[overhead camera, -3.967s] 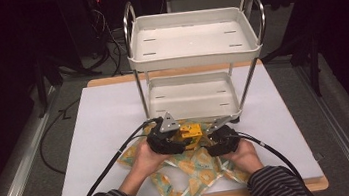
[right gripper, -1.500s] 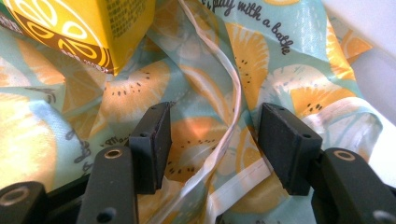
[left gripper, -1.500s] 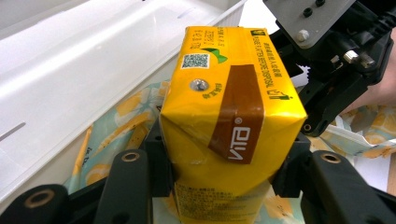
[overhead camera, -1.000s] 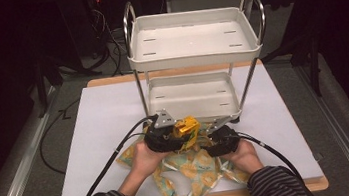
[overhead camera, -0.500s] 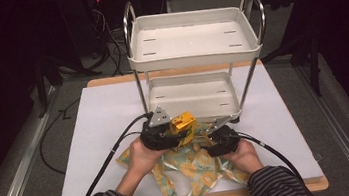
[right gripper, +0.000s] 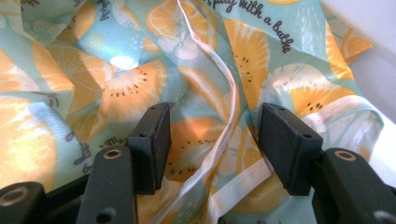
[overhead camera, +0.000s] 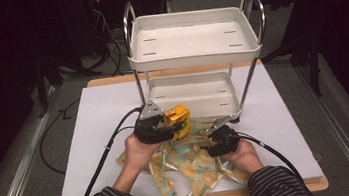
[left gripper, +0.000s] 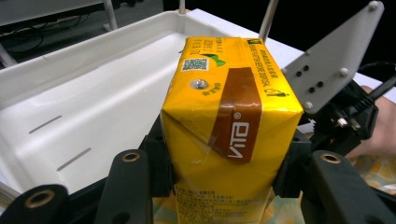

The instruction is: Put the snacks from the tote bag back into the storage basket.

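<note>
My left gripper (overhead camera: 175, 126) is shut on a yellow Vita drink carton (overhead camera: 177, 119), held upright above the bag in the high view. In the left gripper view the carton (left gripper: 233, 130) stands between the black pads, which press on its two sides, and my left gripper (left gripper: 223, 165) faces the cart's lower tray (left gripper: 93, 102). A teal fabric bag with orange-slice print (overhead camera: 191, 167) lies crumpled on the white board. My right gripper (overhead camera: 216, 141) rests low over it. In the right gripper view my right gripper (right gripper: 215, 140) stands open, with bag fabric (right gripper: 116, 93) and a white strap running loose between the pads.
A white two-tier cart (overhead camera: 195, 57) with chrome posts stands at the back of the white board (overhead camera: 93, 113); its lower tray (overhead camera: 195, 95) sits just beyond the carton. Black cables trail from both grippers toward the front edge. Dark floor surrounds the table.
My left gripper has lifted the carton up out of the bag's folds and a little toward the cart. The right gripper has stayed on the bag.
</note>
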Demonstrator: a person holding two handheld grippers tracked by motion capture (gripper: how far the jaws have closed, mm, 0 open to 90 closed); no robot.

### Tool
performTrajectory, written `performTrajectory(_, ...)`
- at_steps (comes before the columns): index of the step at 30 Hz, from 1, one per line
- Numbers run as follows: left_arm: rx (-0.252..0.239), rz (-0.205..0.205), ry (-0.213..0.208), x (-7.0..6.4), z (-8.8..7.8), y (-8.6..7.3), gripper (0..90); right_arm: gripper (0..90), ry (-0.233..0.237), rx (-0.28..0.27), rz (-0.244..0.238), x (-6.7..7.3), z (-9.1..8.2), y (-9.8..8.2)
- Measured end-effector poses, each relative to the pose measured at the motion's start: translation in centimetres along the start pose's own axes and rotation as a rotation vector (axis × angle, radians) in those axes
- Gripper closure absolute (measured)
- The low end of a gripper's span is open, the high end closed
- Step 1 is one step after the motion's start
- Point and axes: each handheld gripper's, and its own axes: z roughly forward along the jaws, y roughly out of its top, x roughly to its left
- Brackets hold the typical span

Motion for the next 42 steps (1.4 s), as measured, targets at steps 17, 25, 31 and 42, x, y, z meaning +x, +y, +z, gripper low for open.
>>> performTrajectory(17,-0.025,-0.008,0.059,0.8,1.9,1.2,52.6,44.6,0.003,0.003,0.0,0.0,0.0,0.0)
performTrajectory(25,-0.057,-0.016,0.08,1.0,2.6,1.7,52.6,44.6,0.004,0.003,-0.001,0.0,0.0,0.0)
performTrajectory(31,-0.075,-0.021,0.082,1.0,2.8,2.2,52.6,44.5,0.001,0.005,0.0,0.0,0.0,0.0)
performTrajectory(42,-0.108,-0.003,0.131,2.0,3.3,2.8,52.6,44.4,-0.003,0.001,-0.008,0.0,0.0,0.0)
